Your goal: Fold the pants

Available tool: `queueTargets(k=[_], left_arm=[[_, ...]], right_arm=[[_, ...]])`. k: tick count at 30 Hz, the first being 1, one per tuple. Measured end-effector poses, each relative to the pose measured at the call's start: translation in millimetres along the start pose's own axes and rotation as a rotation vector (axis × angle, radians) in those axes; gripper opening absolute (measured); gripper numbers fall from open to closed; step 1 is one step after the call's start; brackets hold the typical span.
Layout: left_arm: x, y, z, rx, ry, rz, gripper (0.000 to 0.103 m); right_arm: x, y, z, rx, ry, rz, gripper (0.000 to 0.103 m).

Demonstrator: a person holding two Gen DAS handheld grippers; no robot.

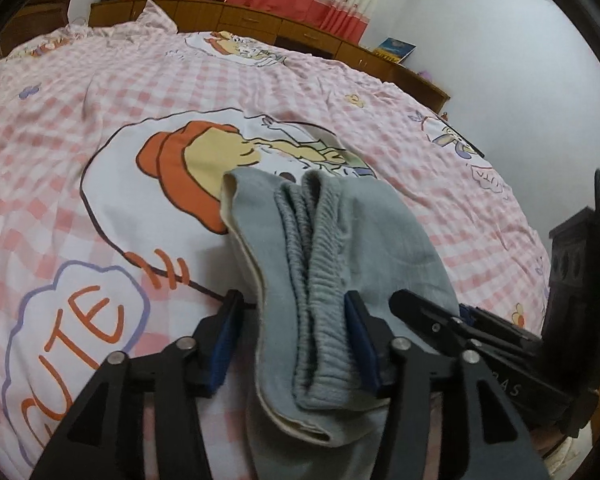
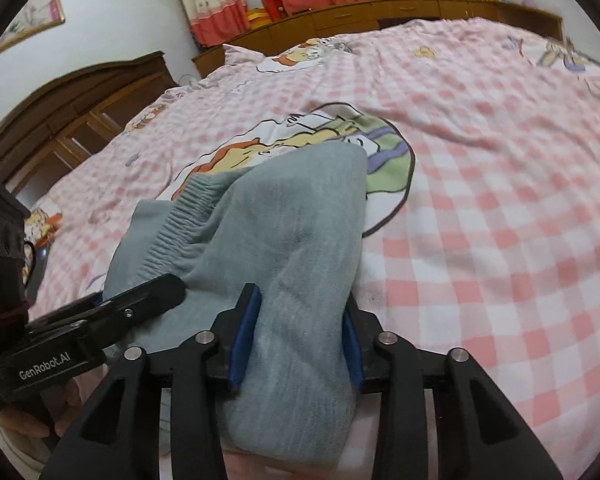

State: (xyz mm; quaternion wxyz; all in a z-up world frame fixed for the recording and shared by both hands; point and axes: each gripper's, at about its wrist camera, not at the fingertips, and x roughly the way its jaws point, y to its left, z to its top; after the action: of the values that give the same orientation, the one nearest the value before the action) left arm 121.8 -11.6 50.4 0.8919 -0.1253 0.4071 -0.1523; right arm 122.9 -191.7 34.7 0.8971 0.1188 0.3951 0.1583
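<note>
The grey pants (image 1: 340,248) lie bunched and folded on the pink checked bed cover (image 1: 100,80), over a cartoon print, their ribbed waistband (image 1: 320,292) facing up. The left gripper (image 1: 296,340) stands partly open: its right blue pad touches the cloth, while the left pad stands clear of it. The right gripper (image 2: 300,332) straddles another fold of the pants (image 2: 284,240), partly open, with cloth filling the gap between its fingers.
</note>
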Motion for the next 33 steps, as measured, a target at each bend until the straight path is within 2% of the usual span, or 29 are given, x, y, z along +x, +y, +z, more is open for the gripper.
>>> queueTargets(k=[3, 8, 10, 12, 13, 19, 24, 27, 33], left_arm=[[-1, 4, 1, -0.032, 0.008, -0.010, 0.058], [-17, -5, 4, -0.008, 0.010, 0.040, 0.062], [-27, -7, 4, 0.000, 0.006, 0.053, 0.068], [-37, -9, 4, 0.006, 0.004, 0.078, 0.074], [-41, -10, 4, 0.008, 0.002, 0.087, 0.076], [-58, -19, -14, 0.021, 0.023, 0.154, 0.088], [-64, -24, -38, 0.042, 0.056, 0.212, 0.091], [-65, -26, -47, 0.049, 0.072, 0.252, 0.097], [-57, -21, -63, 0.036, 0.104, 0.304, 0.098]], right_arm=[[0, -5, 1, 0.027, 0.003, 0.006, 0.044], [-17, -2, 7, 0.033, -0.009, -0.015, 0.047], [-25, -1, 7, 0.032, -0.013, -0.026, 0.050], [-36, 0, 7, 0.025, -0.014, -0.023, 0.063], [-43, 1, 5, 0.023, -0.014, -0.019, 0.064], [-68, 9, -10, 0.011, -0.010, -0.023, 0.066], [-77, 14, -29, -0.013, 0.010, -0.040, 0.067], [-79, 14, -39, -0.022, 0.026, -0.062, 0.067], [-72, 18, -58, -0.054, 0.063, -0.123, 0.067]])
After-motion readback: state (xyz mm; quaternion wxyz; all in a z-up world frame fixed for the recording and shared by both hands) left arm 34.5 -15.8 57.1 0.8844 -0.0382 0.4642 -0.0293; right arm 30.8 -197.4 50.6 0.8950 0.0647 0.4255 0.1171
